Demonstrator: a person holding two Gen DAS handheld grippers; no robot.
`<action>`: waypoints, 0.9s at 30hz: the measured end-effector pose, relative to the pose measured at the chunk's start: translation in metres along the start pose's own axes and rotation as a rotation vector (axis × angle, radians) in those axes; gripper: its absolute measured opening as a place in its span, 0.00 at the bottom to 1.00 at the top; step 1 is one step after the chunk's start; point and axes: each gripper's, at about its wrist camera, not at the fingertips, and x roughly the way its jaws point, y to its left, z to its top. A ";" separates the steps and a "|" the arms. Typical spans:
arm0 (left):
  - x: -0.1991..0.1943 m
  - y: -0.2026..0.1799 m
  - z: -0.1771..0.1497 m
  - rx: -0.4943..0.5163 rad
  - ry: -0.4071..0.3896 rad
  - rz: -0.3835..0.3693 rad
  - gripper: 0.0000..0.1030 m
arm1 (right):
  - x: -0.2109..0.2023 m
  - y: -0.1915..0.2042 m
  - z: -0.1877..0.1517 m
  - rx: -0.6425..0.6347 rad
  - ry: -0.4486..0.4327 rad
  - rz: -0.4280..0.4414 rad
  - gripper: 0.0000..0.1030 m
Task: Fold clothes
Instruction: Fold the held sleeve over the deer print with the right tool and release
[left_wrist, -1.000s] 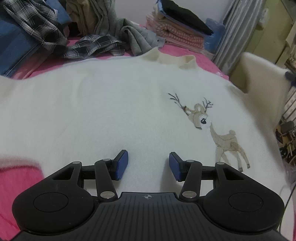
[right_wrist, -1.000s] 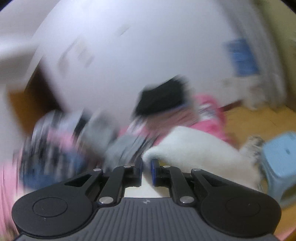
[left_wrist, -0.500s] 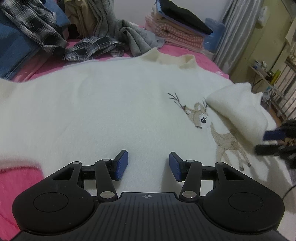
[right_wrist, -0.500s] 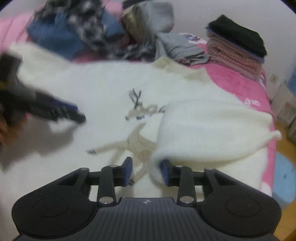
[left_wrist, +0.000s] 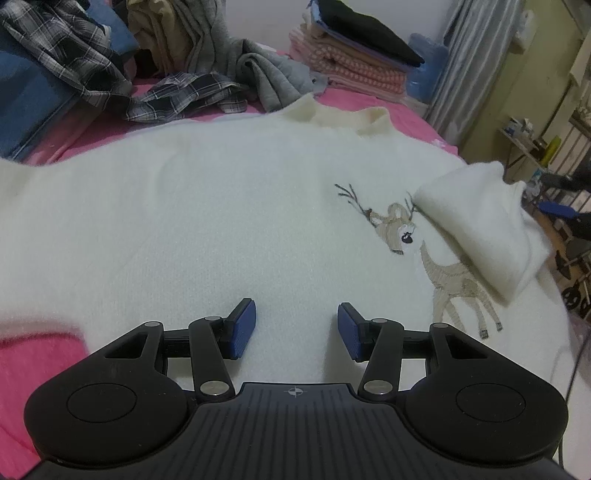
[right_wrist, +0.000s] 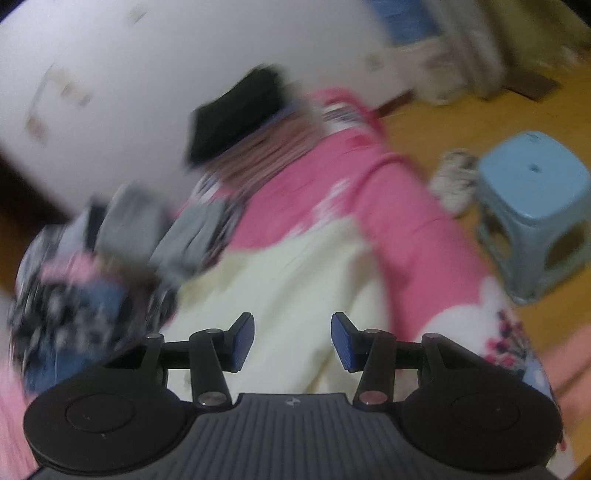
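Both pairs of jaws are standing apart with nothing between them: the left gripper (left_wrist: 295, 328) is hovering part-open over the lower body of the cream sweater (left_wrist: 207, 221), and the right gripper (right_wrist: 293, 341) is opening its jaws over a cream edge of the same garment, gripping nothing.

The sweater is lying face up and spread flat across the pink bed (left_wrist: 33, 354), collar (left_wrist: 340, 116) pointing toward the far clothes. One sleeve (left_wrist: 476, 229) is already lying folded in over the chest, its cuff just beside the embroidered deer (left_wrist: 436, 254) and covering part of it. I judge that this is the first fold only: the opposite sleeve, running off the left edge of the left wrist view, is waiting unfolded, and the body is not yet doubled over. Beyond the sweater, a loose heap of plaid shirts (left_wrist: 177, 96) and grey garments (left_wrist: 273, 74) is waiting too, while a neat folded stack (left_wrist: 358, 59) is sitting at the far corner, so most of the work appears to be left.

The left wrist view is giving the sharp overall picture: the deer, the collar, the folded sleeve, and a blurred dark shape at the far right edge that may be the other gripper. The right wrist view is heavily blurred, but it alone is showing the wooden floor and a light blue stool (right_wrist: 535, 210) beside the bed.
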 end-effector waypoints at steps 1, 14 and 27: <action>0.000 -0.001 0.000 0.005 -0.001 0.003 0.48 | 0.005 -0.003 0.003 0.009 -0.017 -0.016 0.48; 0.002 -0.007 -0.006 0.055 -0.024 0.016 0.53 | 0.038 0.018 0.002 -0.140 -0.086 -0.067 0.07; -0.034 0.001 -0.006 0.029 -0.034 -0.026 0.53 | 0.009 0.136 -0.034 -0.245 0.005 0.286 0.07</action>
